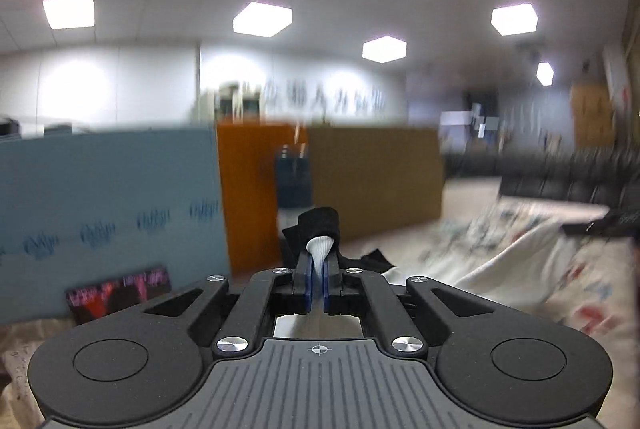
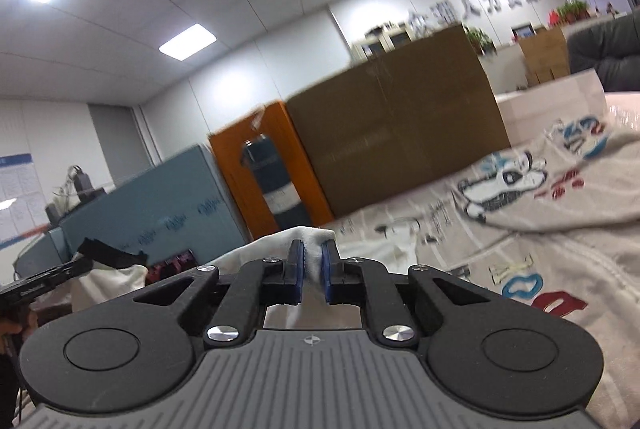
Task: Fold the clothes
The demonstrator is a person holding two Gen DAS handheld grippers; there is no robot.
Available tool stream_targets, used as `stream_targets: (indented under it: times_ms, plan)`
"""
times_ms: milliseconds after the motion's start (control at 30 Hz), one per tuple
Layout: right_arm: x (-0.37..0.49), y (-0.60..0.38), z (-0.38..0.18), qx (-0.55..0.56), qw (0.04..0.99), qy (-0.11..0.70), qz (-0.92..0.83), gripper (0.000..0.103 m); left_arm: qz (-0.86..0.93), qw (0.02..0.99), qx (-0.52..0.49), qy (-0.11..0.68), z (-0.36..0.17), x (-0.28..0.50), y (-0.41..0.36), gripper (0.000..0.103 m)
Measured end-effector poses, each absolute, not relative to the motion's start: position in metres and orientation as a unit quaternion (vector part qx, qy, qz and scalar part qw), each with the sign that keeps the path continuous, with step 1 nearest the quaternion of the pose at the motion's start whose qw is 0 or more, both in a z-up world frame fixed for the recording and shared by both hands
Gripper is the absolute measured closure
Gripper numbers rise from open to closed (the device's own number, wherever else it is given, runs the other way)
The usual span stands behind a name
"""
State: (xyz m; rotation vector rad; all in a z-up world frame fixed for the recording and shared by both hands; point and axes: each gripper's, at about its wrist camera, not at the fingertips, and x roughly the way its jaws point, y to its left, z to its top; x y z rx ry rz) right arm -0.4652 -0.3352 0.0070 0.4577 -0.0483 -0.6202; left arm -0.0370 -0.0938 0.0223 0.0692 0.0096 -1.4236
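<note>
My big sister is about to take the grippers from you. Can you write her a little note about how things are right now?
Left gripper: shut on the white garment, at a part with black trim.
Right gripper: shut on another part of the white garment.
Both pinched parts are lifted; the rest lies rumpled on the printed cloth.
Done: both grips taken.
Left: no neat fold shows yet, so the folding probably remains.

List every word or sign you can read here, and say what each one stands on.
"人力": on the wall sign; its other characters are too blurred to read.
Repeated script logo on the blue panel: blurred, unreadable.
Lettering on the printed cloth: smeared, not readable.
Wall poster: text too small to read.
</note>
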Motion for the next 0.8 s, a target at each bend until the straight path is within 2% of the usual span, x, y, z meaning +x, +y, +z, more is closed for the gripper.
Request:
stream_targets:
  times_ms: [133,300,400,567,633,667,700,733,767,800]
  plan:
    - [-0.489,-0.305,0.008,0.201,0.930,-0.048,-0.303,0.101,-0.671,0.740,-0.045,-0.010,0.011,-0.057,-0.032,0.100]
    - [-0.521,-0.275,-0.017,0.216,0.916,-0.039,-0.335,0.101,-0.702,0.709,-0.069,0.024,-0.030,-0.091,0.019,0.101]
    - [-0.534,-0.267,-0.032,0.243,0.902,-0.031,-0.354,0.101,-0.719,0.688,-0.051,0.083,-0.058,-0.108,0.029,0.101]
    - [-0.536,-0.266,-0.044,0.288,0.892,-0.017,-0.348,0.098,-0.723,0.661,0.050,0.192,-0.085,-0.114,0.030,0.099]
    - [-0.531,-0.270,-0.045,0.308,0.886,-0.008,-0.346,0.094,-0.730,0.647,0.064,0.211,-0.083,-0.110,0.035,0.094]
    - [-0.528,-0.273,-0.045,0.325,0.879,-0.004,-0.348,0.078,-0.733,0.649,0.053,0.197,-0.078,-0.108,0.042,0.085]
    - [-0.526,-0.276,-0.046,0.342,0.872,0.000,-0.349,0.064,-0.728,0.660,0.022,0.182,-0.072,-0.103,0.050,0.069]
    - [-0.524,-0.278,-0.047,0.358,0.866,0.003,-0.350,0.043,-0.722,0.671,-0.011,0.166,-0.065,-0.097,0.058,0.056]
    - [-0.523,-0.279,-0.046,0.367,0.862,0.001,-0.349,0.037,-0.705,0.688,-0.061,0.161,-0.059,-0.090,0.068,0.023]
    - [-0.522,-0.280,-0.046,0.376,0.861,-0.001,-0.344,0.036,-0.683,0.702,-0.110,0.168,-0.055,-0.080,0.074,0.015]
